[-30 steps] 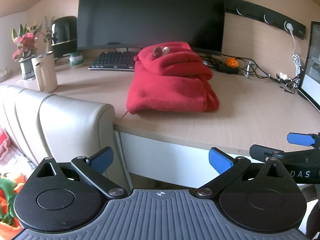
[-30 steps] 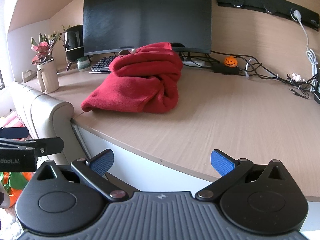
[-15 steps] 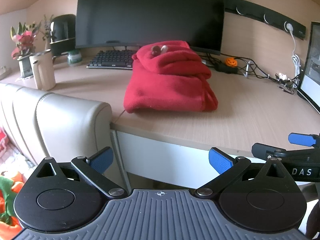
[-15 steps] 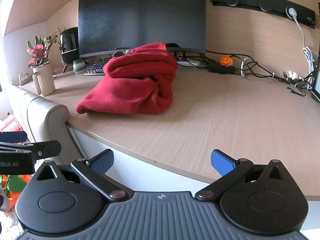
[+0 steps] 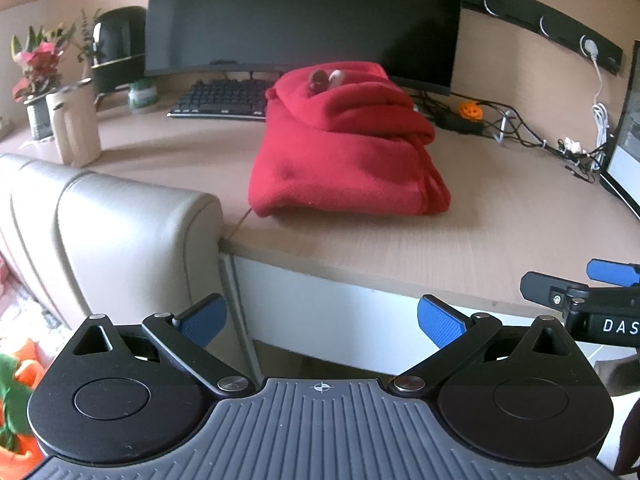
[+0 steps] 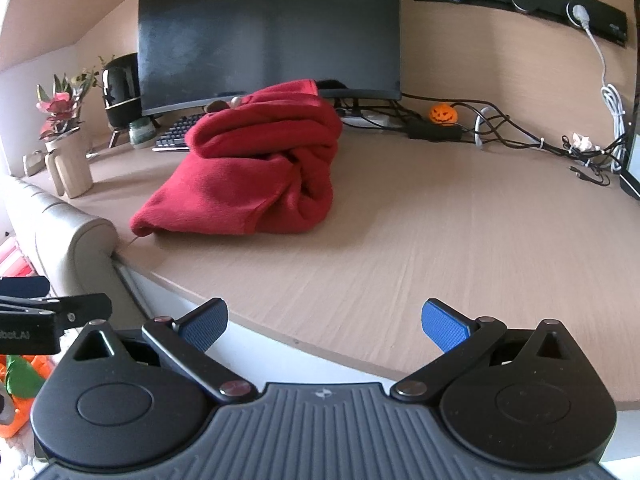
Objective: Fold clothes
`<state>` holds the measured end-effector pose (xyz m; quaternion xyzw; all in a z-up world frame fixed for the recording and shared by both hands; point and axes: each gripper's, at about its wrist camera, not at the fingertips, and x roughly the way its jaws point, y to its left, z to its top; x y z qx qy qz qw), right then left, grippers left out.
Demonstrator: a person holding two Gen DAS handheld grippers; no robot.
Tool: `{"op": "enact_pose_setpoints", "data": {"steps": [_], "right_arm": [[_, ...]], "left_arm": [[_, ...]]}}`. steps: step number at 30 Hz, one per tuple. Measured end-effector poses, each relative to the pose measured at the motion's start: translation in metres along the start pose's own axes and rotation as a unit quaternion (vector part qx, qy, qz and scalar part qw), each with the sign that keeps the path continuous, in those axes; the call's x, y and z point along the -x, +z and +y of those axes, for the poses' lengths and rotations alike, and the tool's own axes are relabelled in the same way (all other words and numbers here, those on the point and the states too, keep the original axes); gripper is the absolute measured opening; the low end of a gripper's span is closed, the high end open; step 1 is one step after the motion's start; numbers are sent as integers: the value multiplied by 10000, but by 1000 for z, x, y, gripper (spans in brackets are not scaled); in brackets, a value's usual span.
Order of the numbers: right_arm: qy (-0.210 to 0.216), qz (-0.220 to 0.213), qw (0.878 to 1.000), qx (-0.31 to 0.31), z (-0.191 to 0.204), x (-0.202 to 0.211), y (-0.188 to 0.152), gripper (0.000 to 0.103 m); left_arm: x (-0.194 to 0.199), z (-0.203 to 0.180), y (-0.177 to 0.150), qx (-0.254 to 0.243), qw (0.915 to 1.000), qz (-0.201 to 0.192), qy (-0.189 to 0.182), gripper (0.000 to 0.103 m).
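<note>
A red fleece garment [image 5: 344, 148] lies in a loose folded heap on the wooden desk [image 5: 500, 224], in front of the monitor; it also shows in the right wrist view [image 6: 260, 176]. Small brown and white trim pieces sit on its top. My left gripper [image 5: 320, 320] is open and empty, held below and in front of the desk edge, well short of the garment. My right gripper [image 6: 324, 324] is open and empty just in front of the desk's front edge. Its fingers show at the right of the left wrist view [image 5: 576, 292].
A beige chair back [image 5: 120, 232] stands against the desk's left edge. A black monitor [image 5: 304, 16], keyboard [image 5: 224, 100], flower vase [image 5: 36, 80], beige holder [image 5: 76, 124], pumpkin ornament [image 6: 443, 114] and tangled cables [image 6: 520, 136] line the back. A second screen [image 5: 624, 136] stands at the right.
Both grippers have drifted slightly, so the garment sits a little lower and larger in the views. The garment has not moved and both grippers stay open.
</note>
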<state>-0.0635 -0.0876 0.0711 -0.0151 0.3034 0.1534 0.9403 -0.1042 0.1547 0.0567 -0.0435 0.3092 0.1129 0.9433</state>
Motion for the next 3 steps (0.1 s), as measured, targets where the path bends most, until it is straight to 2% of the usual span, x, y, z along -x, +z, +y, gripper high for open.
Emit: {"op": "enact_pose_setpoints", "data": {"steps": [3], "right_arm": [[-20, -30, 10000, 73, 0, -13, 13, 103]], "left_arm": [[-8, 4, 6, -93, 9999, -14, -47, 103]]}}
